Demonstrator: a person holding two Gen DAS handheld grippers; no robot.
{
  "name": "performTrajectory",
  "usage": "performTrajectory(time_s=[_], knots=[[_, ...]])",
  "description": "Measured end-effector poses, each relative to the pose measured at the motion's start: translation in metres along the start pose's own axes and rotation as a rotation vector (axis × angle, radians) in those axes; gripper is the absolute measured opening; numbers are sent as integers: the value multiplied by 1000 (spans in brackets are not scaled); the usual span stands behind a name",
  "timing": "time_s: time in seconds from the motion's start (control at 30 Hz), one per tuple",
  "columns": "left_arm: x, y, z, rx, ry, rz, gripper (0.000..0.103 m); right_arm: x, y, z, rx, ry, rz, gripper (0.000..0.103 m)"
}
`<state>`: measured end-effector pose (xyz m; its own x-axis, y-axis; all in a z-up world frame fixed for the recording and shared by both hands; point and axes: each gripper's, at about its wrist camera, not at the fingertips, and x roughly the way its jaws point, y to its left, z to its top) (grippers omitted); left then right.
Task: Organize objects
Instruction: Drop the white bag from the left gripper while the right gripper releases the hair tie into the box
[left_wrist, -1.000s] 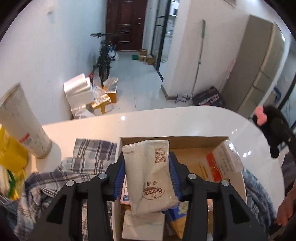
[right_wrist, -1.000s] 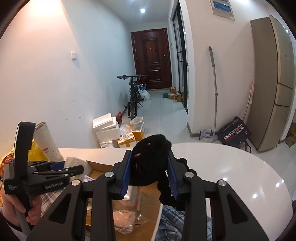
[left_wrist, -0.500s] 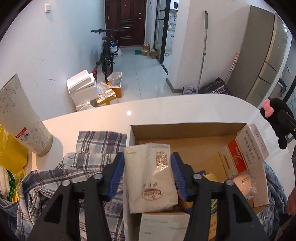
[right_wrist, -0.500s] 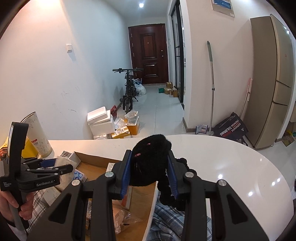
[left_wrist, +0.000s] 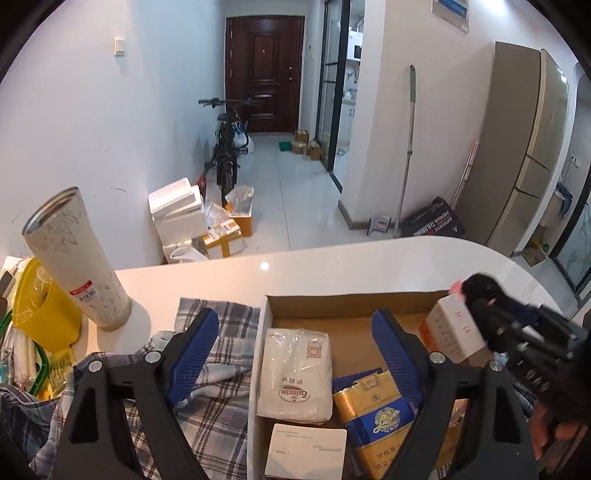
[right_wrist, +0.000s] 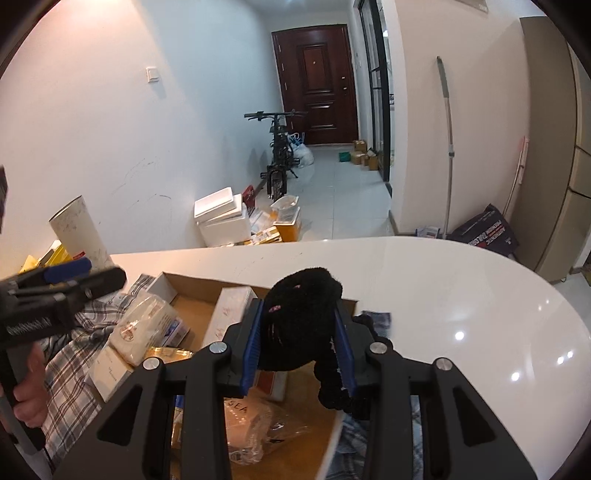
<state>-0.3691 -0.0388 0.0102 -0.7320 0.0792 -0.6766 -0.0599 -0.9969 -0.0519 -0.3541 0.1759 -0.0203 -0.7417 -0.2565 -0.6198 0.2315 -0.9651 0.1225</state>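
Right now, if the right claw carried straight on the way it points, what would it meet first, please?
Probably the cardboard box: the right claw, shut on the black plush toy, points down over its open inside, likely towards the upright carton; depth is unclear.

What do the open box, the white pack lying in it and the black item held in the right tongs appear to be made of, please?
Open box: brown corrugated cardboard, matte, with a raw cut rim. White pack: seemingly soft tissues in thin, glossy plastic film that wrinkles and glints. Black item: fuzzy plush or knit fabric with pink details, bulging between the right tongs; exactly what it is stays unclear.
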Motion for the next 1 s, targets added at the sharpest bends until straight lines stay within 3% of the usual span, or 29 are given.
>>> performTrajectory(time_s=[0.23,0.53,0.6,0.67,0.8,1.0], knots=[[-7,9,6,-18,-12,16,87,8,11,-10,-37,15,19,35],[-7,13,5,-30,-12,19,87,18,2,-11,9,27,71,39],[-9,11,6,-24,-17,22,87,18,2,-11,12,26,73,49],[-11,8,5,-17,-22,24,87,13,0,-10,23,7,68,76],[-26,5,9,-7,-53,31,87,-6,2,0,34,-52,65,79],[-71,-10,17,24,-138,19,87,-54,6,21,9,-178,14,95]])
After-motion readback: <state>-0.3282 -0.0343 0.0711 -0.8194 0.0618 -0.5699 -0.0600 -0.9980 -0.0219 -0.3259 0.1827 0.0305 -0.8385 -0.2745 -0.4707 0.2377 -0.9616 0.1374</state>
